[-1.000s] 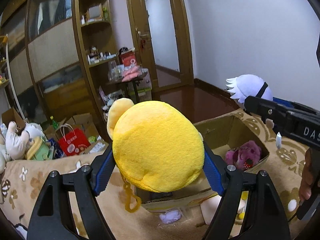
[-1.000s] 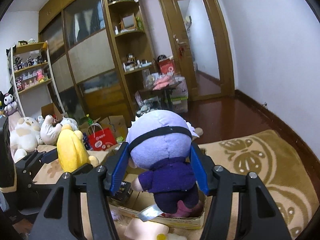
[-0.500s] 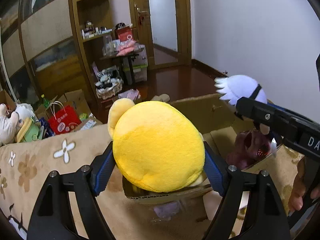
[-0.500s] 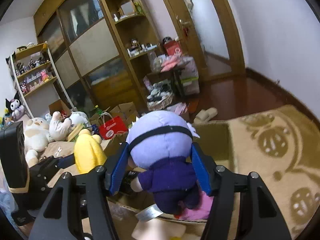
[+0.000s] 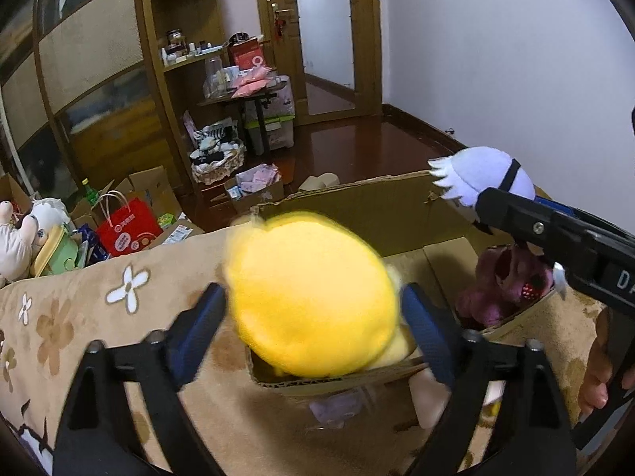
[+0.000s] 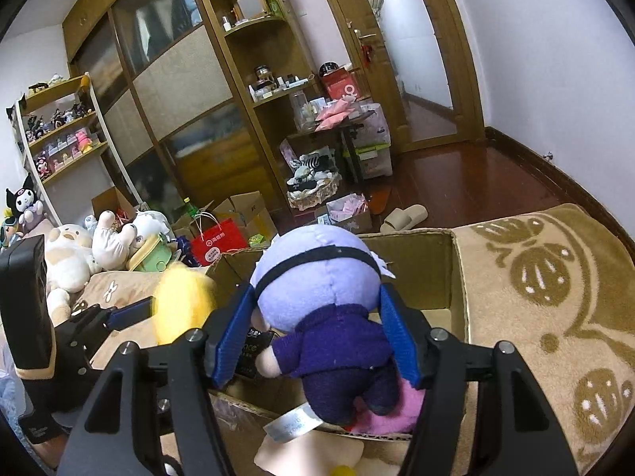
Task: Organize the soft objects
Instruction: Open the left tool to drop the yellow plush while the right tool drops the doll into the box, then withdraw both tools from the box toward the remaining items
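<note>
My left gripper (image 5: 313, 317) stands open over the near left corner of the cardboard box (image 5: 357, 206). The yellow plush (image 5: 309, 293) is blurred between the pads, apart from both, dropping into the box. It also shows in the right wrist view (image 6: 180, 305). My right gripper (image 6: 317, 337) is shut on the purple-haired doll (image 6: 325, 317), which hangs over the box (image 6: 456, 277) above a pink plush (image 6: 397, 412). In the left wrist view the doll (image 5: 484, 182) is at the right above a dark pink plush (image 5: 504, 285).
The box sits on a beige patterned blanket (image 6: 555, 297). A pale plush (image 5: 428, 396) and a small lilac item (image 5: 337, 408) lie in front of it. White plush toys (image 6: 75, 250), a red bag (image 6: 216, 240) and cartons crowd the left. Shelves stand behind.
Both grippers moved forward and down over the box. My left gripper opened and let go of the yellow plush, which is falling. The right still holds the doll.
</note>
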### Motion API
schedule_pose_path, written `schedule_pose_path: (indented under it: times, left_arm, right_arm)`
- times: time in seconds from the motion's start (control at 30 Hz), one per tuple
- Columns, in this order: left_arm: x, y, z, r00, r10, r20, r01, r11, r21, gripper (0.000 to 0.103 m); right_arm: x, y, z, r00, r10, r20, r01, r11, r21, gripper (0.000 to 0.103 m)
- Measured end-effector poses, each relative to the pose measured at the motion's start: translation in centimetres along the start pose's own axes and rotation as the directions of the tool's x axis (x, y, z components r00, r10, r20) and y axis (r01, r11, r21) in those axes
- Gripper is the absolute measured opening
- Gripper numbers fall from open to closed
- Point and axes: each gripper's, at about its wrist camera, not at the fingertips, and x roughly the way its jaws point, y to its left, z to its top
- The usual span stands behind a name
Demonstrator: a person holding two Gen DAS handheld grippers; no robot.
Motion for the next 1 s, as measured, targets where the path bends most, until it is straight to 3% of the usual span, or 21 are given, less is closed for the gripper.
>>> schedule_pose_path:
  times: [0.13,0.47,1.0]
  left_arm:
    - [0.1,0.3,0.1,1.000,-0.008,-0.001,0.008,1.000,-0.011,0.093]
    - [0.1,0.9,-0.5,0.999,0.018,-0.037,-0.019,1.000,-0.023,0.094]
    - [-5.8,1.8,-2.2,0.997,0.005,-0.078,-0.013,0.994,-0.112,0.095]
  right_arm:
    - [-0.1,-0.2,-0.3,1.000,0.009,0.002,-0.009,1.000,-0.001,0.070]
    - [-1.7,0.1,-0.3,0.999,-0.030,0.034,0.032,0.999,-0.031,0.103]
    - [-7.2,0.4,-0.8,0.996,-0.086,0.027,0.087,0.996,-0.007,0.103]
